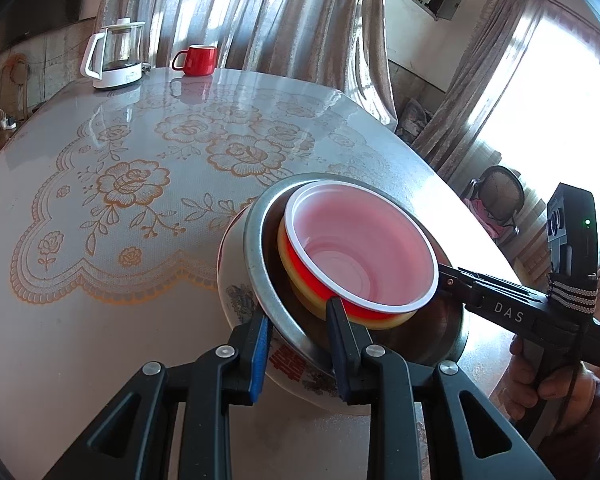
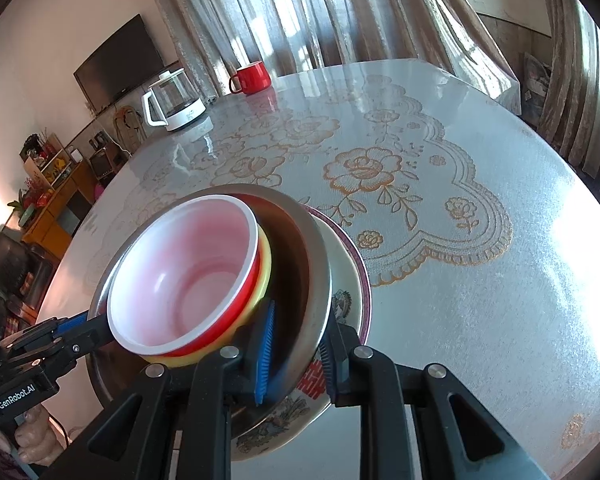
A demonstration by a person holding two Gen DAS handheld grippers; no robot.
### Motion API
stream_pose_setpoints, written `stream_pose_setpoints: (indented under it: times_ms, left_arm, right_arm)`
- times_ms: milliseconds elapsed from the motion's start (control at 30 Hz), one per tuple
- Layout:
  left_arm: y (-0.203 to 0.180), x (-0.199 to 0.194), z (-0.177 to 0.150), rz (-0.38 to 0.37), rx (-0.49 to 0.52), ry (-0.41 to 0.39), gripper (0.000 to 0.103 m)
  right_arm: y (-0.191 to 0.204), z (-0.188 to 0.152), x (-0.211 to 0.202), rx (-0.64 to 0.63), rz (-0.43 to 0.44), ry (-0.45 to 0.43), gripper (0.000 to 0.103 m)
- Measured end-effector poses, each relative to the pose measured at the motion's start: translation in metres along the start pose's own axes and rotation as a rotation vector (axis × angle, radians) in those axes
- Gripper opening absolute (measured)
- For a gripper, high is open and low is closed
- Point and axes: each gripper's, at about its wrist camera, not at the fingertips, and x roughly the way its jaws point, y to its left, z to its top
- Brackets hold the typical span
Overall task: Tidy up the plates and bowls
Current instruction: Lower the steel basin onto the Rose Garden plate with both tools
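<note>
Both my grippers clench one stack: left gripper (image 1: 300,344) and right gripper (image 2: 296,356) pinch opposite rims of the steel bowl (image 1: 260,280) holding the red plastic bowl (image 1: 360,248), over the floral ceramic plate (image 2: 348,280).

Both wrist views look steeply down from opposite sides, close over the same nested bowls (image 1: 360,252); table (image 1: 120,340) beyond.

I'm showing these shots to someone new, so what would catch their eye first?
The nested stack at the table's near edge: a red plastic bowl with a white inside in a yellow bowl, in a steel bowl, on a patterned ceramic plate. The left gripper and right gripper clamp the steel rim from opposite sides. Far back stand a red mug and a glass kettle.
</note>
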Motion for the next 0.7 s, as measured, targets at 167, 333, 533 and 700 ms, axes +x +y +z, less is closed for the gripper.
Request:
stream_pose_setpoints:
  times_ms: [167, 333, 533, 700]
  left_arm:
    - [-0.001, 0.0, 0.0, 0.004, 0.0, -0.002, 0.028]
    - [0.0, 0.0, -0.001, 0.007, -0.007, -0.004, 0.028]
    - [-0.001, -0.001, -0.002, 0.013, -0.01, -0.011, 0.028]
    - [-0.002, -0.002, -0.003, 0.021, -0.007, -0.013, 0.028]
  right_arm:
    - [-0.003, -0.001, -0.007, 0.014, 0.008, -0.007, 0.021]
    - [-0.003, -0.004, -0.013, 0.022, 0.016, -0.009, 0.021]
    - [-0.002, -0.007, -0.016, 0.024, 0.025, -0.013, 0.021]
    - [0.004, -0.01, -0.017, 0.0, 0.006, -0.032, 0.02]
